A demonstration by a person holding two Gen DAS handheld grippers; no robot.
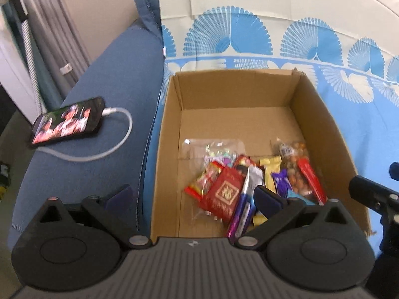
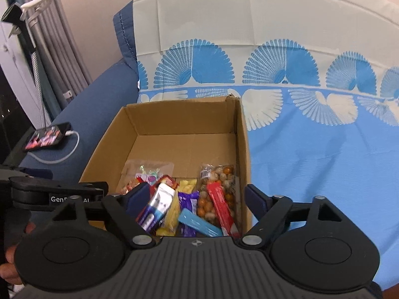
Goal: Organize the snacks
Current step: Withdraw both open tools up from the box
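Blue sofa seat with a fan-print cloth [image 2: 311,154] carries an open-topped cardboard box [image 2: 243,149]. Snacks are piled against its near wall: a nut bag [image 2: 220,186] and a red bar [image 2: 220,205] lie with long axes running front to back, and a light-blue bar [image 2: 199,223] lies diagonally. Left claw [image 1: 192,196] and right claw [image 2: 197,199] both stand wide, gripping nothing. A phone [image 1: 67,122] charges on the armrest.

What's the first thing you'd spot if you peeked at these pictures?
The cardboard box on the blue patterned cloth catches the eye first, with a bright heap of snacks piled at its near end. To its left, a lit phone lies on the blue armrest, plugged into a white cable.
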